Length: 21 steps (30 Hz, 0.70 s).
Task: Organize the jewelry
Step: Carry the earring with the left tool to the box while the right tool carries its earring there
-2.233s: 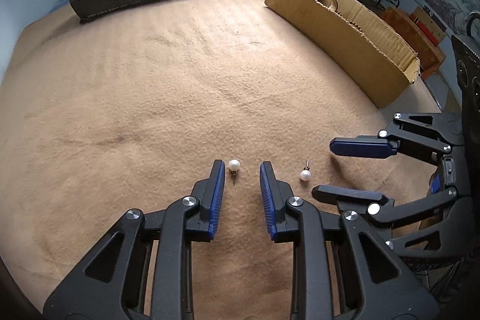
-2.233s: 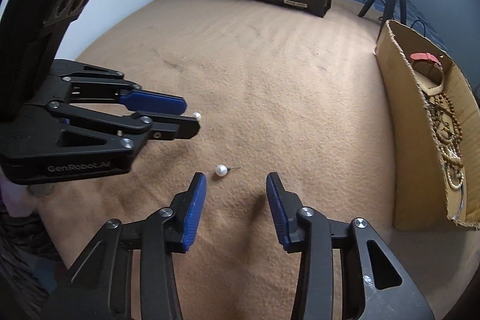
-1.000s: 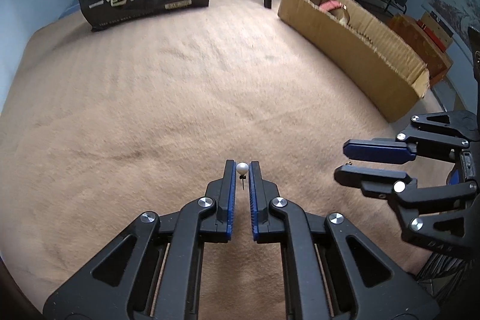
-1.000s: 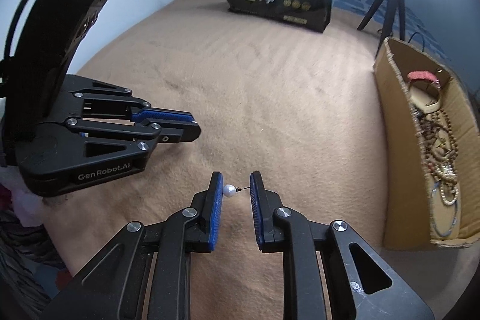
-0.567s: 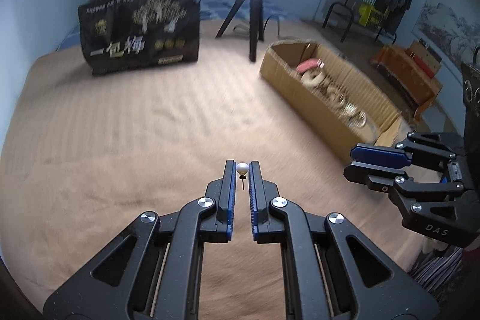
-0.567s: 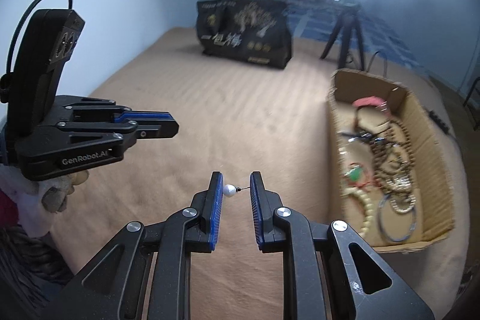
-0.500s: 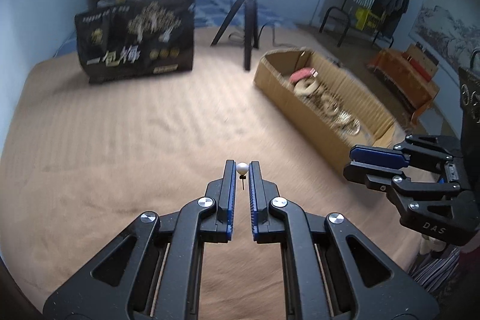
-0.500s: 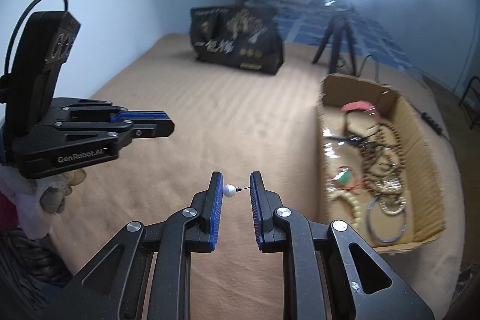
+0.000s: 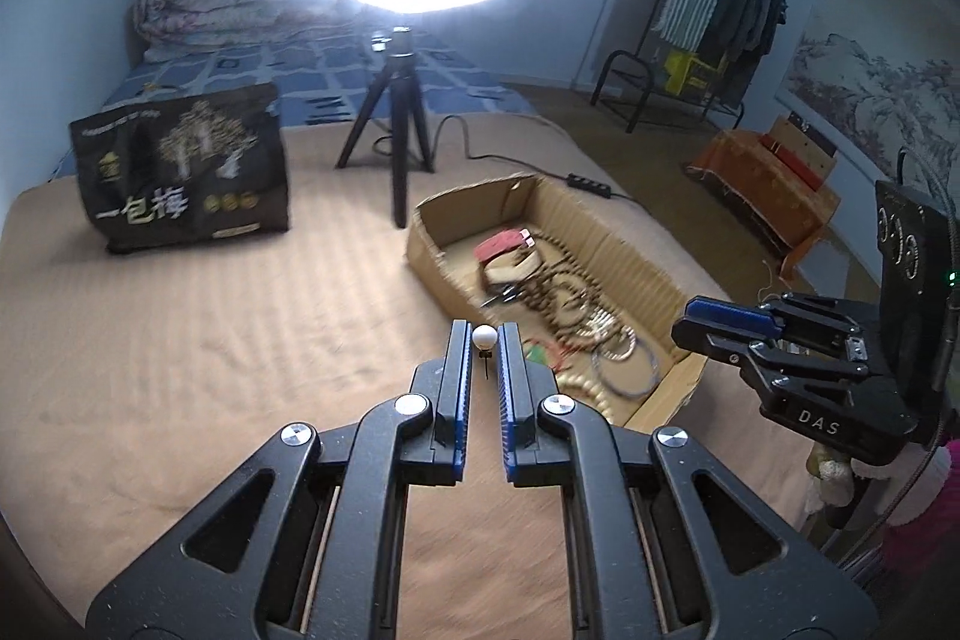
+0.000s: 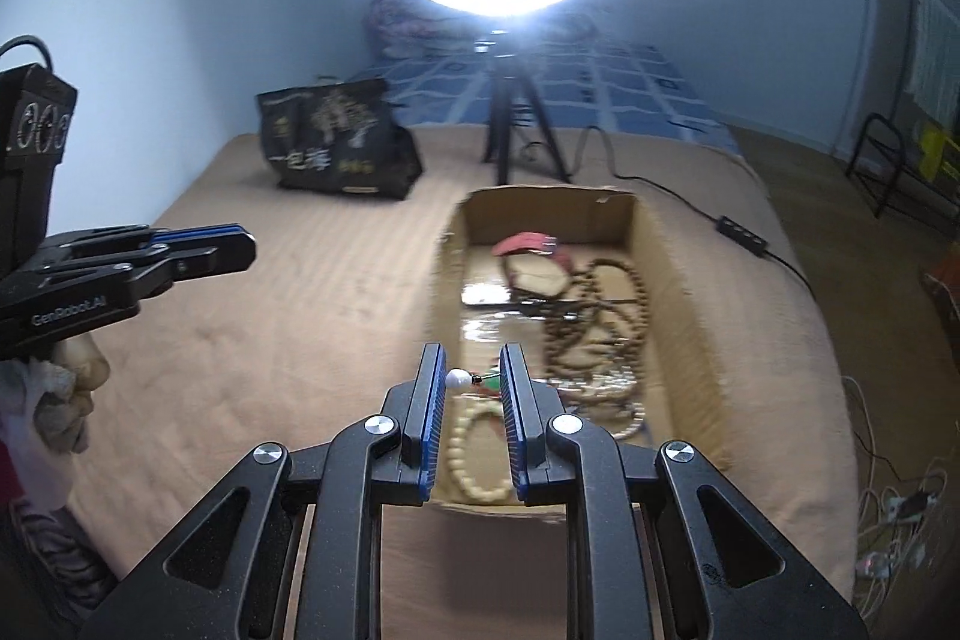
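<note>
My left gripper (image 9: 483, 340) is shut on a white pearl stud earring (image 9: 483, 336), held in the air left of the cardboard box (image 9: 630, 250). My right gripper (image 10: 471, 377) is shut on a second pearl stud earring (image 10: 458, 378), pin pointing right, held above the near end of the same box (image 10: 678, 292). The box holds wooden bead strands (image 10: 606, 298), a red item (image 10: 528, 243), rings and a pale bead bracelet (image 10: 474, 454). The right gripper also shows in the left wrist view (image 9: 720, 325), and the left gripper in the right wrist view (image 10: 234, 244).
A tan blanket (image 9: 180, 340) covers the bed. A black snack bag (image 9: 186, 178) stands at the back left. A ring light on a black tripod (image 9: 396, 142) stands behind the box. A power strip and cable (image 10: 744, 232) lie to the right.
Both grippers closed on the two earrings on the blanket, lifted them, and moved up and toward the cardboard box. The right gripper now hangs over the box's near end.
</note>
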Each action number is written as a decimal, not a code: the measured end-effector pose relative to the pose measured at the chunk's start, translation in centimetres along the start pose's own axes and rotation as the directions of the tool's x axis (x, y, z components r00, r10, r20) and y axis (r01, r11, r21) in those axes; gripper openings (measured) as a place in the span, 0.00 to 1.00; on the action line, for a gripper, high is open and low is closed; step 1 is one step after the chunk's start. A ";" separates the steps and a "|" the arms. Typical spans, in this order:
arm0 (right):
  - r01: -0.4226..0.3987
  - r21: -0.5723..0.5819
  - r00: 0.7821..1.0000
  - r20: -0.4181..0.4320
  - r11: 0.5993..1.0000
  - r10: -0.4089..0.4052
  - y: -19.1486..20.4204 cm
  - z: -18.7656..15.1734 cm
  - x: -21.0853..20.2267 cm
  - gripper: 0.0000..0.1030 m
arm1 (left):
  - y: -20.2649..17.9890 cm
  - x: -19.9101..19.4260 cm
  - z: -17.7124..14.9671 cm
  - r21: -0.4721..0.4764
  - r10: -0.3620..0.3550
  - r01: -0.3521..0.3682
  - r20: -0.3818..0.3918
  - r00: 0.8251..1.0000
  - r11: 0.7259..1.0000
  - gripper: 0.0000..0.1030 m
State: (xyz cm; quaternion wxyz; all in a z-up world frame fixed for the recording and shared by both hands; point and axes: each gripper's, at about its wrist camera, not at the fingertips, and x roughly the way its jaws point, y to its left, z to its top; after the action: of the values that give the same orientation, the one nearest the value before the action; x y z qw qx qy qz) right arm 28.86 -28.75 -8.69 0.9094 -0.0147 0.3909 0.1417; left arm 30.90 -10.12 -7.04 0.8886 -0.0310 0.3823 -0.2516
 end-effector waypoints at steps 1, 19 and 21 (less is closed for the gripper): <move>0.007 0.009 1.000 0.000 1.000 -0.007 -0.6 0.0 0.0 0.16 | -0.4 0.3 0.1 0.001 -0.004 0.004 0.002 1.000 1.000 0.06; 0.027 0.117 0.998 -0.058 0.993 -0.021 -6.3 -0.8 1.4 0.16 | -3.5 8.1 2.5 -0.009 -0.019 0.018 -0.032 0.999 1.000 0.06; 0.022 0.117 0.998 -0.064 0.993 -0.015 -6.2 -0.8 1.6 0.16 | -3.6 8.4 2.6 -0.019 -0.023 0.022 -0.033 0.999 1.000 0.06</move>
State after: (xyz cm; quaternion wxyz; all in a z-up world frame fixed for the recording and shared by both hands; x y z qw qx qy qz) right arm 31.01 -34.39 -10.95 0.8972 0.0307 0.4267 0.1093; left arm 36.09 -17.63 -9.89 0.8789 -0.0396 0.3989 -0.2584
